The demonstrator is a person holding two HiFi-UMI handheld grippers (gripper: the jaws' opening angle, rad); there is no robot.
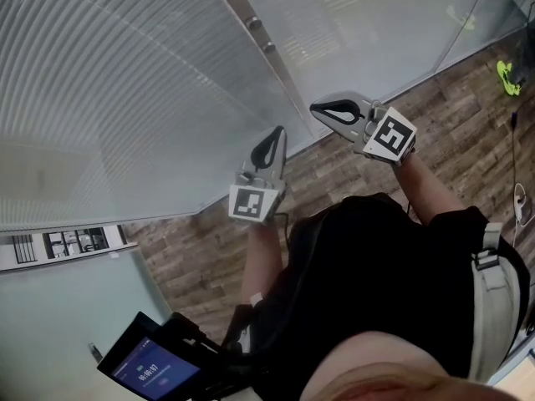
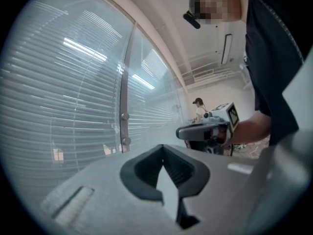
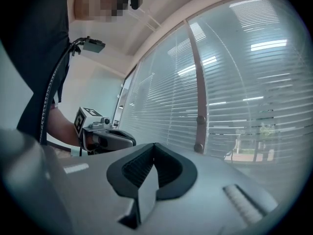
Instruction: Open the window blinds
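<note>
Left gripper (image 1: 274, 136) and right gripper (image 1: 326, 109), both pressed together on nothing, point level at the lowered blinds (image 1: 125, 82), probably seeking a control, none visible yet

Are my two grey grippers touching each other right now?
Apart. The head view shows brown wood-plank floor between the grey left gripper and the grey right gripper; nothing bridges them.

The only print is on a small blue screen (image 1: 155, 368) at the lower left of the head view. It shows one white line of digits set like a clock time, seemingly 16:06:37, though tilted and too small to be sure. Smaller print beneath it is unreadable.
</note>
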